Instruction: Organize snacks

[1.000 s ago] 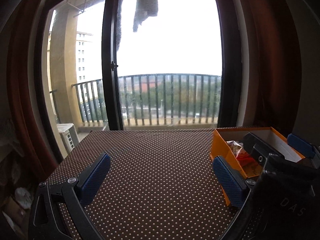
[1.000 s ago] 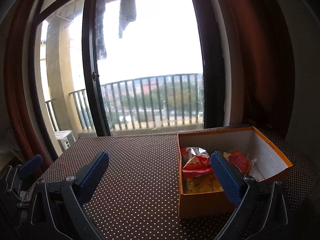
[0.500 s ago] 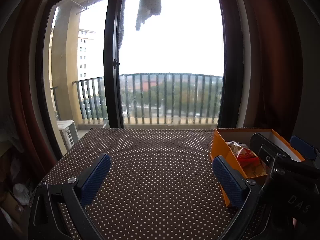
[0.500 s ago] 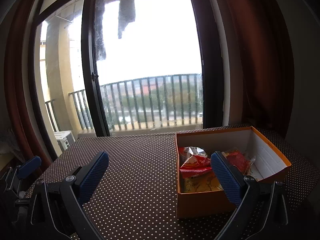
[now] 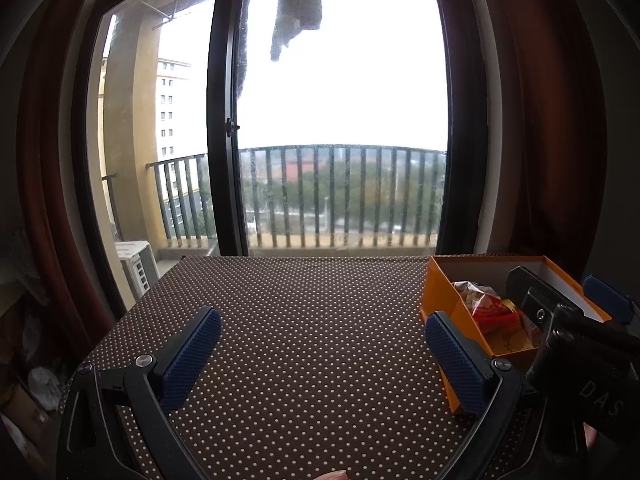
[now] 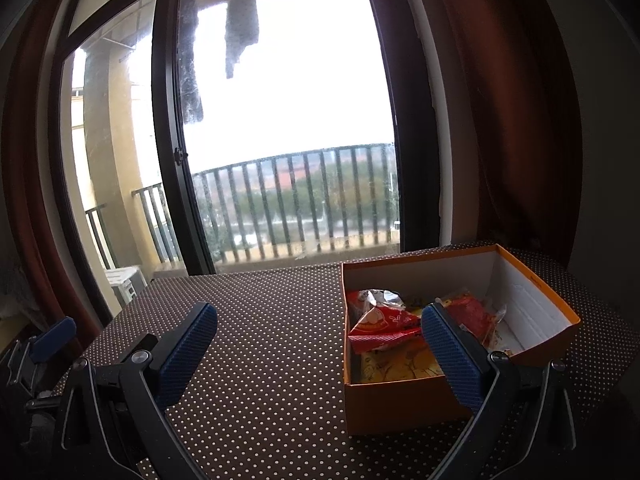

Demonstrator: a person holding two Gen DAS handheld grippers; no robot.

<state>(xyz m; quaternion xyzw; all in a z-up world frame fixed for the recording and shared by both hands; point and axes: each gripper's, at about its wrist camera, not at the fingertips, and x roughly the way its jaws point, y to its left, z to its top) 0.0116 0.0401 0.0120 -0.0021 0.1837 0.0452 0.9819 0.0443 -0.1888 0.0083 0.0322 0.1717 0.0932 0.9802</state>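
Two hand-held grippers hover, jaws spread wide and empty, above a dotted table (image 5: pixel 312 320) set before a balcony door. The left gripper (image 5: pixel 320 356) has only bare cloth between and ahead of its fingers; the box (image 5: pixel 440 300) sits just off its right finger, with the right gripper beside it. The right gripper (image 6: pixel 318 352) looks forward with the box (image 6: pixel 404 404) at its right finger, the blue pad overlapping the open top. Inside lie the snacks (image 6: pixel 384 326): a red packet on a yellow one, more red and clear wrappers further in. No loose snack shows on the table in either view, so the sorting looks close to finished, or finished. If any tidying remains, it is best done from above: lower one open gripper straight into the box, clear of the orange rim, and pinch a packet by its crimped edge, since foil bags slide and crumple. The thin cardboard walls could shift if nudged; the other gripper could steady the box. Beyond, curtains, railing and hanging laundry (image 6: pixel 240 20) stay well out of reach.
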